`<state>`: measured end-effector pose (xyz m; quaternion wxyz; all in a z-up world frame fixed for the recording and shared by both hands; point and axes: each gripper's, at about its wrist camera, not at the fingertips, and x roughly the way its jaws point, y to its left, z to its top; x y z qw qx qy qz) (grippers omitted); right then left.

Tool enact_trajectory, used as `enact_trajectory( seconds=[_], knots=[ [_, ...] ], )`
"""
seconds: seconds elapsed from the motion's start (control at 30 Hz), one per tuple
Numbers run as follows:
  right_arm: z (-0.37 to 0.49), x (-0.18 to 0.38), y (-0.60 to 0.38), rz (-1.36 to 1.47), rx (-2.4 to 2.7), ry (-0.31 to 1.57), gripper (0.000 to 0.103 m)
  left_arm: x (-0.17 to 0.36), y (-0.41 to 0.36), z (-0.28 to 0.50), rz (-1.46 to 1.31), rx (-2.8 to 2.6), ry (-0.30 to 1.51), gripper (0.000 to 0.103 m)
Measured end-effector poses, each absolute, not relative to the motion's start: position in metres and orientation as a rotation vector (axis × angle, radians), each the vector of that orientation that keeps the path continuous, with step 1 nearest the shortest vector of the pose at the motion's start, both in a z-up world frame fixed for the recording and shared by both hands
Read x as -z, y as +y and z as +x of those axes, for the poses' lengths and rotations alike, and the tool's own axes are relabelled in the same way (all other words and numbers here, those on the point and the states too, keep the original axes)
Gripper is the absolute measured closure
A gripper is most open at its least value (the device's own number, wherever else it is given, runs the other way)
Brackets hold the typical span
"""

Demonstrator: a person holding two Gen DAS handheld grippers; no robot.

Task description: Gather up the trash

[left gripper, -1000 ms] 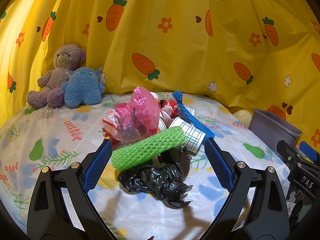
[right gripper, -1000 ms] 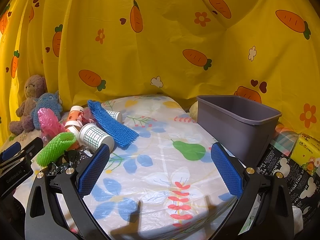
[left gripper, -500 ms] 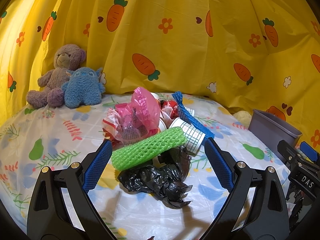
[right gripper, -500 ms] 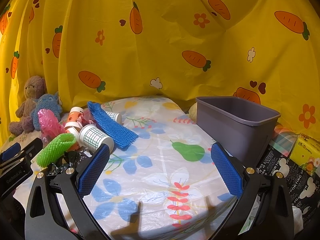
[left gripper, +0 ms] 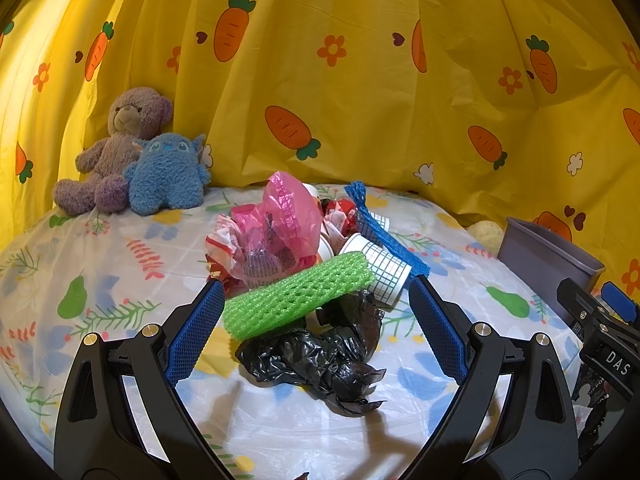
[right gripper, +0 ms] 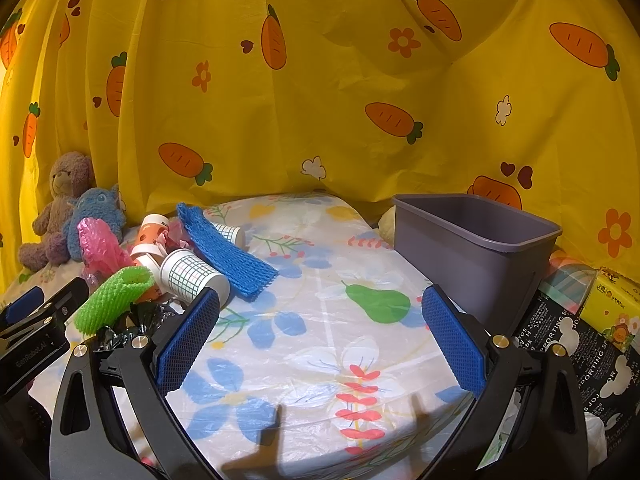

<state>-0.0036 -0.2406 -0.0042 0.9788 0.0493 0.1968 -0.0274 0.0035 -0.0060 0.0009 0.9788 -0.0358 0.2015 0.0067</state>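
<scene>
A pile of trash lies on the table: a green foam net (left gripper: pixel 296 294) on a crumpled black plastic bag (left gripper: pixel 320 352), a pink plastic bag (left gripper: pixel 280 224), a checked paper cup (left gripper: pixel 380 266) and a blue foam net (left gripper: pixel 380 232). My left gripper (left gripper: pixel 316 328) is open and empty, its jaws on either side of the green net and black bag, just short of them. My right gripper (right gripper: pixel 320 336) is open and empty above bare tablecloth. The grey bin (right gripper: pixel 476 256) stands to its right. The pile also shows at the left of the right wrist view, with the green net (right gripper: pixel 114 298) and cup (right gripper: pixel 192 276).
A purple teddy bear (left gripper: pixel 116 148) and a blue plush toy (left gripper: pixel 168 172) sit at the back left against the yellow carrot curtain (left gripper: pixel 360 80). The bin (left gripper: pixel 548 256) stands beyond the table's right edge. A yellow box (right gripper: pixel 616 308) and a black printed bag (right gripper: pixel 576 344) lie at the right.
</scene>
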Motion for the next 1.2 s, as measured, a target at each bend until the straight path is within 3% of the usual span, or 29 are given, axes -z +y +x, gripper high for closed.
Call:
enact_trajectory(
  seconds=[1.2],
  knots=[
    [-0.0039, 0.0055, -0.2396, 0.106, 0.053, 0.395, 0.005, -0.0007, -0.0055, 0.0023, -0.073, -0.012, 0.403, 0.011]
  ],
)
